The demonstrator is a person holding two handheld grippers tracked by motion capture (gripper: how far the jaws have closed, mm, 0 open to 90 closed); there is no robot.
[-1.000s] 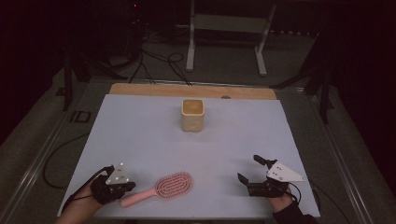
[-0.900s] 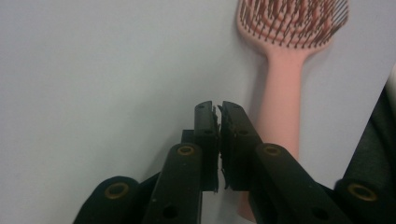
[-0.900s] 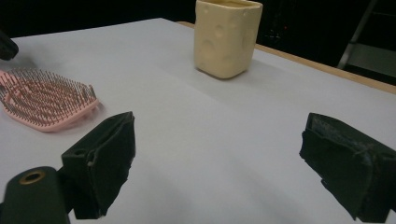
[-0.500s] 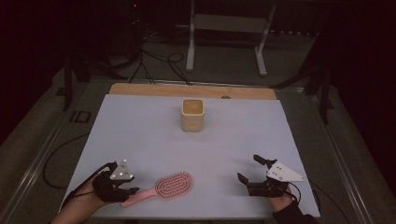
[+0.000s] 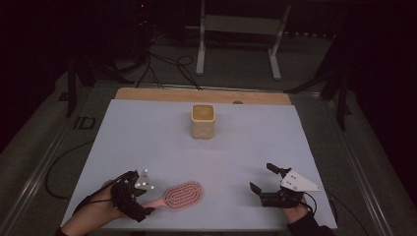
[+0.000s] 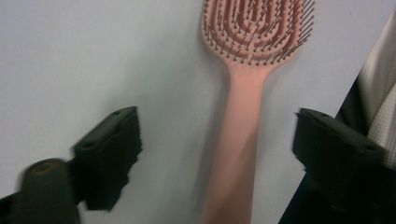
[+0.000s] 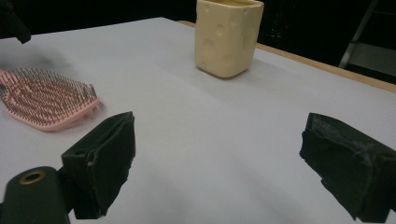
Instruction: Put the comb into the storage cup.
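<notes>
With its jaws spread wide, the left gripper (image 6: 217,140) sits over the pink hairbrush (image 6: 247,93) – handle between the jaws, touching neither.

Left jaws have just been opening; the brush handle runs up the gap between them, nearer the right-hand jaw, w/ the bristled head out beyond the jaw tips, flat on the white table top (image 5: 147,142). Right gripper (image 7: 217,161) – jaws also spread, nothing betw. them; cream cheese-patterned cup (image 7: 227,35) stands well ahead of its tips, brush head off beyond its left-hand jaw.

Pink hairbrush (image 5: 181,195), cream-yellow cup (image 5: 202,121), pale grey-blue table (image 5: 147,142).
</notes>
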